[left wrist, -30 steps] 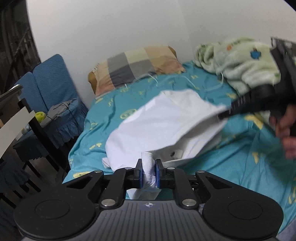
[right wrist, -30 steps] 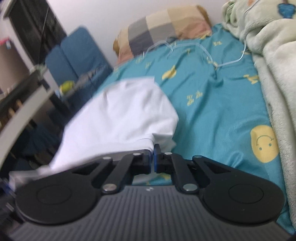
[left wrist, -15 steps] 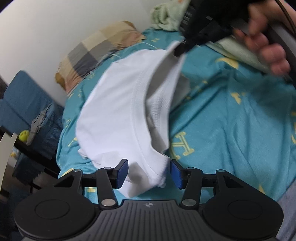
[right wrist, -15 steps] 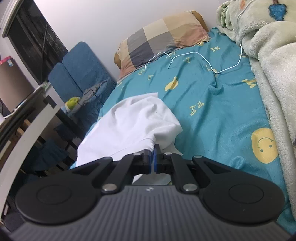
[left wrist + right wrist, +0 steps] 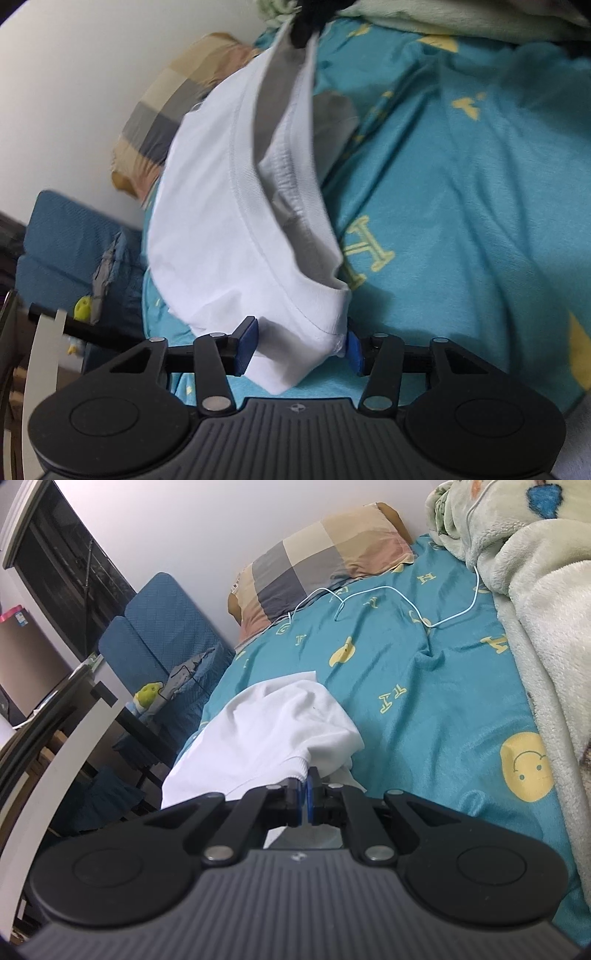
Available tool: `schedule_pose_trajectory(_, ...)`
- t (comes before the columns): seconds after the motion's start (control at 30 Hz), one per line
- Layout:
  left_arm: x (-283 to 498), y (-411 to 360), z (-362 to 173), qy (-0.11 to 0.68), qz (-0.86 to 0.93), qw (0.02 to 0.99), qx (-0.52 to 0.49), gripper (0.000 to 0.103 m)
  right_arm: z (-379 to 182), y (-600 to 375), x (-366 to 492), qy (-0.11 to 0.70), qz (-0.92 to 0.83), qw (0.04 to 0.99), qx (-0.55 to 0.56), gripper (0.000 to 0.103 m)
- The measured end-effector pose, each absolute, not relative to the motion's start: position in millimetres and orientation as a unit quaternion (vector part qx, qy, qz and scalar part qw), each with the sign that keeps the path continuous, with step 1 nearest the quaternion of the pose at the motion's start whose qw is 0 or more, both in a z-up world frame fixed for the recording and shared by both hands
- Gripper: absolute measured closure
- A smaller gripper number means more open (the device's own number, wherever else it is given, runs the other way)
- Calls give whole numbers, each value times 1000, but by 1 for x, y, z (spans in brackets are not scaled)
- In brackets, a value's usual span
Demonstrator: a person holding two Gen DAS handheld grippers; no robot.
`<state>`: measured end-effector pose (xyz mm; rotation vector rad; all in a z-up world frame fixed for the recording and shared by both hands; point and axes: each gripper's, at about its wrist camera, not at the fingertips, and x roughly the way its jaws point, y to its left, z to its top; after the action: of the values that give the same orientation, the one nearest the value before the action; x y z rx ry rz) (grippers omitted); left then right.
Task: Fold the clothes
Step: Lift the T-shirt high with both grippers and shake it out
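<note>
A white T-shirt [image 5: 207, 221] hangs stretched above the teal bed sheet [image 5: 461, 221]. My left gripper [image 5: 299, 345] is open, its blue pads on either side of the shirt's lower corner. My right gripper [image 5: 303, 799] is shut on the shirt's ribbed edge [image 5: 291, 768]; the shirt [image 5: 280, 723] drapes away from it over the bed. The right gripper also shows at the top of the left wrist view [image 5: 306, 26], holding the far end of the shirt up.
A checked pillow [image 5: 321, 561] lies at the head of the bed. A white cable [image 5: 388, 590] trails over the sheet [image 5: 424, 686]. A fleecy cream blanket [image 5: 535, 609] is heaped on the right. A blue chair [image 5: 159, 635] and a dark table edge [image 5: 107, 698] stand left of the bed.
My left gripper was shut on the shirt a second ago and has opened wide around its corner. The right gripper has kept its hold and the shirt has settled lower.
</note>
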<state>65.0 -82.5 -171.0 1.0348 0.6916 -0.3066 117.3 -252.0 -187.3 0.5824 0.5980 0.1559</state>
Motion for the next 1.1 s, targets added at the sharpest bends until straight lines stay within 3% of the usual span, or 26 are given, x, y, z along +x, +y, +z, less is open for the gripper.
schedule_pose_trajectory(0.07, 74, -80, -169, 332, -130, 810, 466, 58, -187, -252, 116, 290, 75, 911, 282, 97)
schedule_pose_trajectory(0.2, 84, -76, -163, 337, -115, 825, 438, 80, -185, -250, 114, 286, 73, 916, 271, 97)
schedule_pose_trajectory(0.33, 85, -69, -140, 315, -111, 855, 396, 91, -180, -247, 108, 272, 64, 924, 260, 97)
schedule_pose_trajectory(0.57, 89, -31, -64, 240, -77, 942, 220, 95, -165, -244, 93, 236, 49, 937, 253, 98)
schedule_pose_trajectory(0.83, 79, 24, 48, 128, -37, 989, 70, 97, -84, -216, 69, 166, 68, 956, 230, 98)
schedule_pose_trajectory(1.1, 51, 47, 215, 5, -65, 997, 37, 97, 59, -200, 31, 43, 73, 971, 223, 98)
